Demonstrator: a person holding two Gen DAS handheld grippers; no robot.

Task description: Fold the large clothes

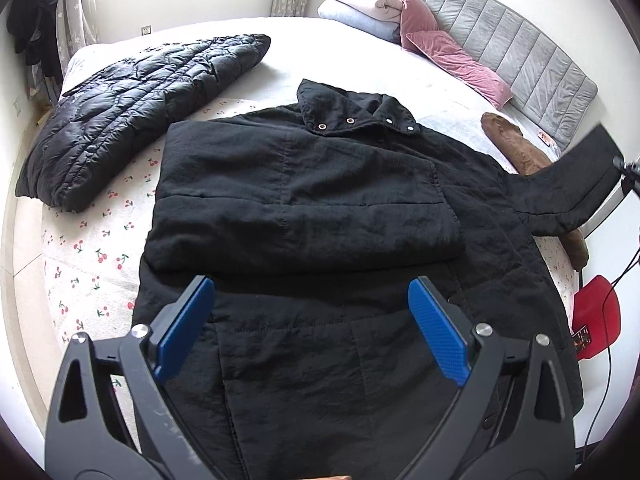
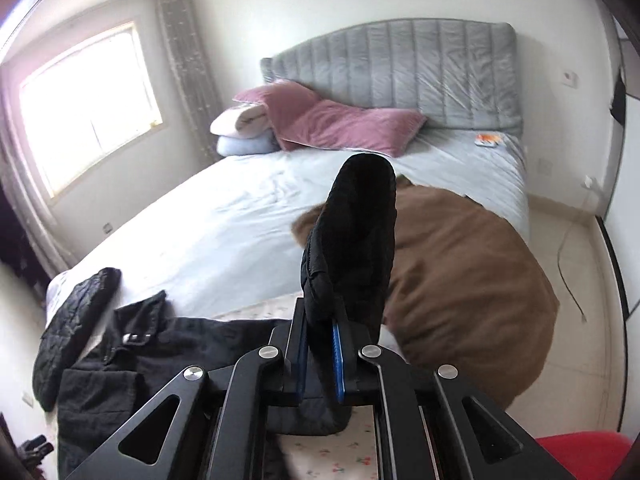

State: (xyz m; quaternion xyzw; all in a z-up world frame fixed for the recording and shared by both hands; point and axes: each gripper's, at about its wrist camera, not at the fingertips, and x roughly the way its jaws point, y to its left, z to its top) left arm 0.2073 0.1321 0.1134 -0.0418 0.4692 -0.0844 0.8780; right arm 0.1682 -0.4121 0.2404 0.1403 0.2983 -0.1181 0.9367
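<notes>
A large black coat (image 1: 320, 208) lies spread on the bed, collar with metal snaps away from me, its left sleeve folded across the chest. My left gripper (image 1: 312, 300) hovers open and empty over the coat's lower body, blue pads wide apart. The coat's right sleeve (image 1: 568, 196) is lifted off the bed at the right. My right gripper (image 2: 320, 340) is shut on that sleeve's cuff (image 2: 356, 240), which stands up in front of the camera. The coat body also shows in the right wrist view (image 2: 132, 360) at lower left.
A black quilted jacket (image 1: 132, 112) lies at the bed's left. A brown garment (image 2: 460, 280) lies at the right. Pink pillows (image 1: 448, 52) and folded blankets (image 1: 360, 8) sit by the grey headboard (image 1: 520, 40). A red object (image 1: 596, 316) with cables stands beside the bed.
</notes>
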